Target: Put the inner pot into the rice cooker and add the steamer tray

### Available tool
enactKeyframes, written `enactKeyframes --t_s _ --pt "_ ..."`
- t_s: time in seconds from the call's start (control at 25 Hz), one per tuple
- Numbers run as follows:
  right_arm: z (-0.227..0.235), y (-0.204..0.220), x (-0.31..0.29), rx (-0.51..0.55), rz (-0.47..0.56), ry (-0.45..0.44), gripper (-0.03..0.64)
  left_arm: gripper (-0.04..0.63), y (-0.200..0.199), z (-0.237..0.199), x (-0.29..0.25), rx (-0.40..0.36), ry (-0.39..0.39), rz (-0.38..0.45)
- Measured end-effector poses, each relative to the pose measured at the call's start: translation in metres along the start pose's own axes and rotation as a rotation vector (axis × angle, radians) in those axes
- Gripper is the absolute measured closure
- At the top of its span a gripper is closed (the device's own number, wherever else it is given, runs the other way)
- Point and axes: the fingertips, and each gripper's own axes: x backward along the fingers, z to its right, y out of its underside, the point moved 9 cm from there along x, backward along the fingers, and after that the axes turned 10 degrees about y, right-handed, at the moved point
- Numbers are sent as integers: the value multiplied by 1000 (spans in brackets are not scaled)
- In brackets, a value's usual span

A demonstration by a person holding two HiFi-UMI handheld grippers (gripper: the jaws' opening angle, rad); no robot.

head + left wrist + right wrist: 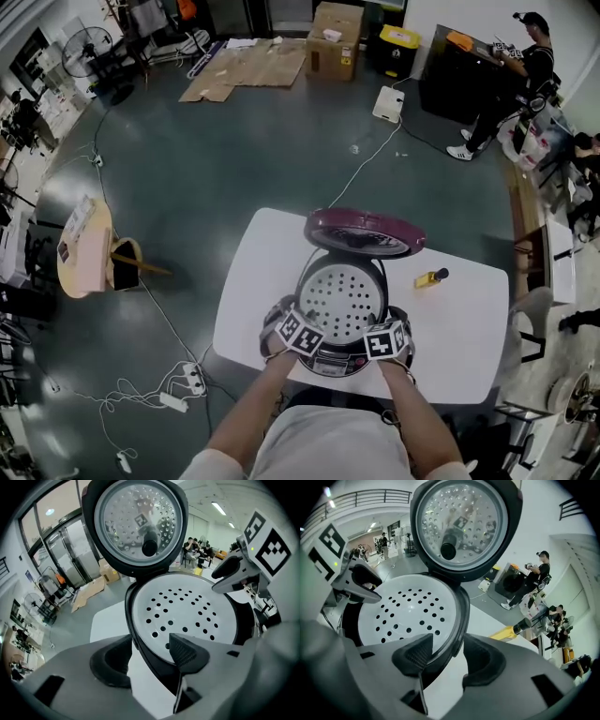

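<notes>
The steamer tray (pixel 341 298) is being shown seated in the open rice cooker (pixel 333 361), left tongs (pixel 150 656) and right tongs (pixel 449 656) being held open astride its rim; the task is being judged nearly done, the inner pot hidden.

Right gripper (pixel 447 654) astride the cooker (pixel 462 616) rim

Its jaws stand apart, one pad over the edge of the white holed tray (pixel 408 611), the other outside the dark rim, neither pressing. The tray sits in the cooker. The lid (pixel 461 527) stands open behind. The left gripper (pixel 363 587) is at the tray's far left edge. A yellow object (pixel 504 632) lies on the white surface (pixel 487 616); a person (pixel 539 576) stands beyond.
</notes>
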Motion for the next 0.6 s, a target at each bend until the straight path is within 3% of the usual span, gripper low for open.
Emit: enactKeyframes --t_s 0.32,0.6 --pt "-2 2 10 -52 52 2 400 324 7 -9 18 85 50 137" --pt "9 3 44 -182 174 -44 436 394 4 -6 55 137 76 301"
